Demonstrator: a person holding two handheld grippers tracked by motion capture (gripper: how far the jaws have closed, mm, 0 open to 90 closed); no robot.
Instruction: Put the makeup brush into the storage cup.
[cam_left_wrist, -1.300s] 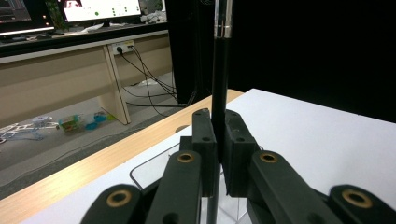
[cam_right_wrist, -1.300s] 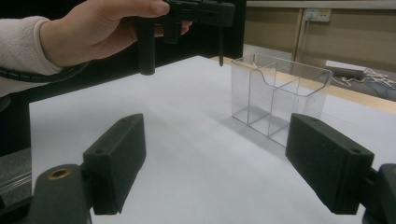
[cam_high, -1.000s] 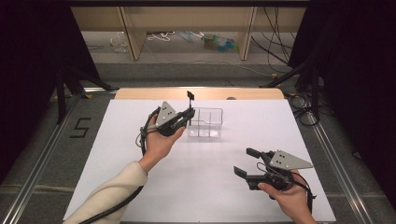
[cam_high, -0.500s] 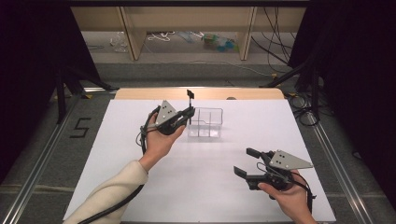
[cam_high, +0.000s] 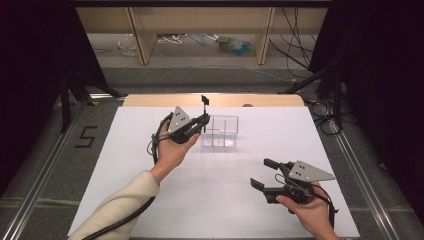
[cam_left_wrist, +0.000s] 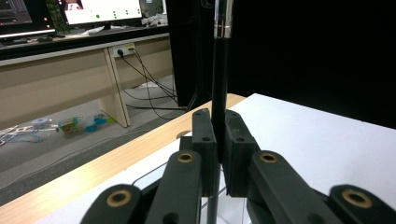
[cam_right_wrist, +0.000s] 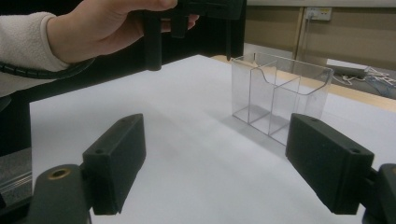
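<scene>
A thin black stick with a small flag-like top stands upright, and my left gripper is shut on it. In the left gripper view the stick rises between the closed jaws of that gripper and bears a silver band higher up. Its lower end sits at the left end of a clear plastic divided box; I cannot tell whether it is inside. My right gripper stands open near the front right, empty. From there the box lies ahead, beyond the right gripper.
A white sheet covers the table, with a wooden edge at the far side. Metal rails run along both sides. Cables and small clutter lie on the floor beyond.
</scene>
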